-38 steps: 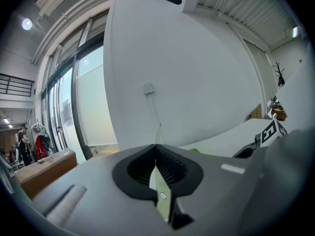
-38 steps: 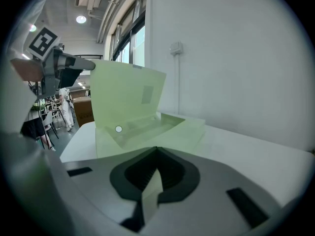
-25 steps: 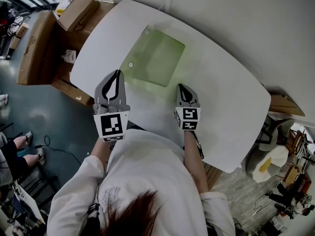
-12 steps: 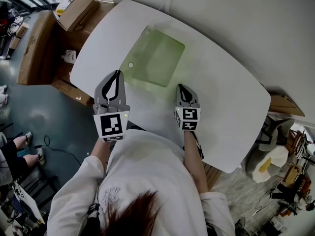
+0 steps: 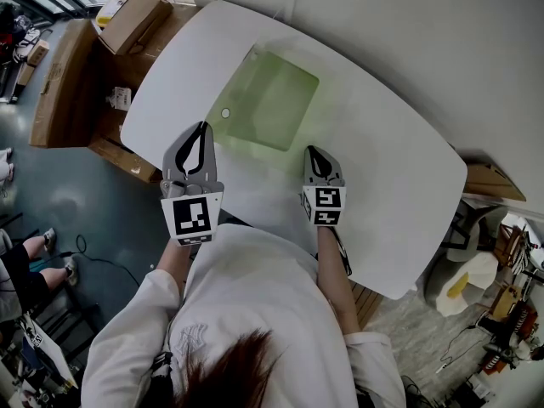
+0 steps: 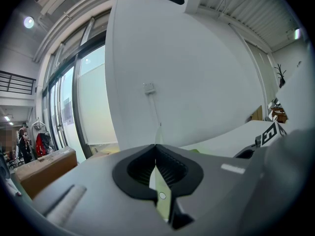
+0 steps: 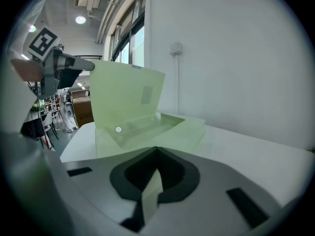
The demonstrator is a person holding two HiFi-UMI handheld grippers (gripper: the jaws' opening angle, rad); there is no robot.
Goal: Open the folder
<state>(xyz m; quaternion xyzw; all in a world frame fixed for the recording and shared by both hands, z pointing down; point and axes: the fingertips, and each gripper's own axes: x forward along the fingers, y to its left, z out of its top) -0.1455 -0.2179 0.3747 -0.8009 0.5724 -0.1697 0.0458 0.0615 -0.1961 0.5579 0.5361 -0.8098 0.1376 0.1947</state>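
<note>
Evidently the pale green translucent plastic folder [image 5: 270, 100] is partway open. It lies on the far left part of the white rounded worktop [image 5: 382, 168], between the far edge and the two pairs of tongs. In the right gripper view its front cover [image 7: 127, 95] stands roughly upright off the back leaf. A small white round snap button [image 7: 118, 129] shows near the cover's lower part.

The left tongs [image 5: 201, 126] are closed on the cover's upper corner. Their own view shows a thin green sheet edge-on, pinched where the pads meet. The right tongs [image 5: 314, 150] are likewise closed on a strip of green sheet. I judge this strip to be the near edge of the back leaf, held toward the worktop's near edge.

The step in hand, then, is the swing of the cover. The next move, as I judge it, calls for the left tongs to carry the cover over toward the worktop's left edge until it lies flat. Meanwhile the right tongs should hold the back leaf from sliding or lifting. Such thin plastic will likely flex, and it could slip from the pads if pulled hard.

Brown cardboard boxes [image 5: 127, 19] lie beyond the worktop's far left corner, well apart from the folder.
</note>
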